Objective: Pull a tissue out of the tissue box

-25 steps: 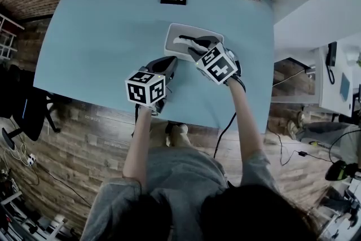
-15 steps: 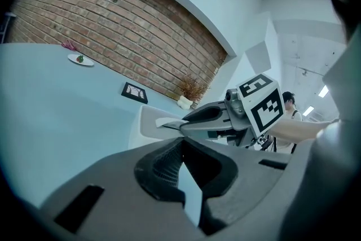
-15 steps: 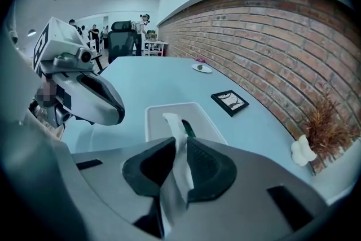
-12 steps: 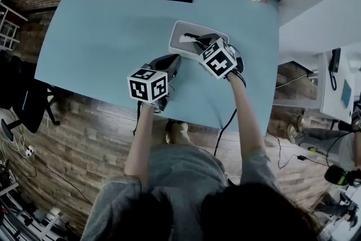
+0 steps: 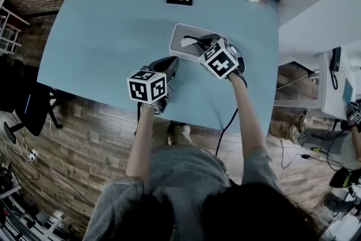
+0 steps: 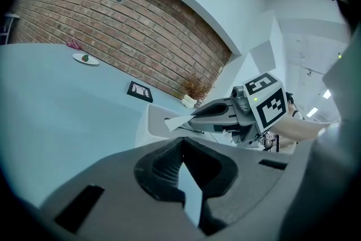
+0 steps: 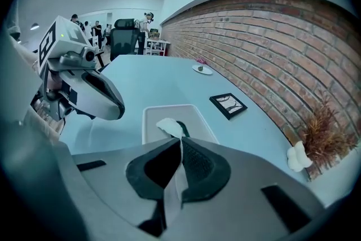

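Seen from above, a person stands at a pale blue table with 1 gripper in each hand. A white tissue box sits just above the centre of the frame, its long side running toward the upper left. The right gripper reaches over the box from the right. In the right gripper view its 2 jaws are pressed together on a tissue: a white strip runs down between the pads, and a crumpled tip pokes out beyond them, just above the box's slot. The left gripper hangs near the box's lower left corner, apart from it. Its jaws meet at the tips with nothing between them, and only a sliver of table shows behind. The left gripper view shows the tissue as a small white flag at the nose of the right gripper, low over the box. The pull appears barely begun, since most of the sheet looks to be inside. To do it well, the right gripper should probably keep its pinch firm and rise steadily, straight up from the slot and then toward the lower right. A jerk could tear the thin paper. Nothing holds the box down, so it may lift or slide. Resting the left gripper on the near rim would likely steady it.
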`<action>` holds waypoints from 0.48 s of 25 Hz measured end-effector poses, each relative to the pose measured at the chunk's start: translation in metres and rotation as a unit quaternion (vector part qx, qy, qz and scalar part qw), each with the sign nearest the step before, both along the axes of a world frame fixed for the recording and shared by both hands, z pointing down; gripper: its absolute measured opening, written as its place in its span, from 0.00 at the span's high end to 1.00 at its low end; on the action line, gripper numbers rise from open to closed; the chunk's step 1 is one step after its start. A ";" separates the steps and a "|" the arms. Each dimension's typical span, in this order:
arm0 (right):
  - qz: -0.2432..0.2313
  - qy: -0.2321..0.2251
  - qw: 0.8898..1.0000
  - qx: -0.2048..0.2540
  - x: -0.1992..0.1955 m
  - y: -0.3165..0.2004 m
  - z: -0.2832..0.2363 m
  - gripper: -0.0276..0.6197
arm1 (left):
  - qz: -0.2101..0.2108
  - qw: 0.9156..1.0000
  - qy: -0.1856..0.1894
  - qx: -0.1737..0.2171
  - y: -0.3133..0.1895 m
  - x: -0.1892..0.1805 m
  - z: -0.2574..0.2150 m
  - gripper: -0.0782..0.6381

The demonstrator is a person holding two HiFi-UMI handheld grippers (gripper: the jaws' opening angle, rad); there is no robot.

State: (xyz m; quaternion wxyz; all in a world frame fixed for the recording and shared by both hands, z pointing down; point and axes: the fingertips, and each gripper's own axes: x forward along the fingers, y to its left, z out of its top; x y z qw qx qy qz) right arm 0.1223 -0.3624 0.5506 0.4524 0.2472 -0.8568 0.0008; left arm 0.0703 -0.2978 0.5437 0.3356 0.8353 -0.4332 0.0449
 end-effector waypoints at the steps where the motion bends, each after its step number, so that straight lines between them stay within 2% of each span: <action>1: 0.001 0.000 1.000 0.003 0.000 -0.001 -0.002 0.95 | 0.000 1.000 0.000 0.002 0.000 0.000 -0.001 0.89; 12: 0.008 -0.002 1.000 0.012 0.001 -0.001 -0.019 0.95 | 0.004 1.000 0.001 0.016 0.000 -0.003 -0.017 0.89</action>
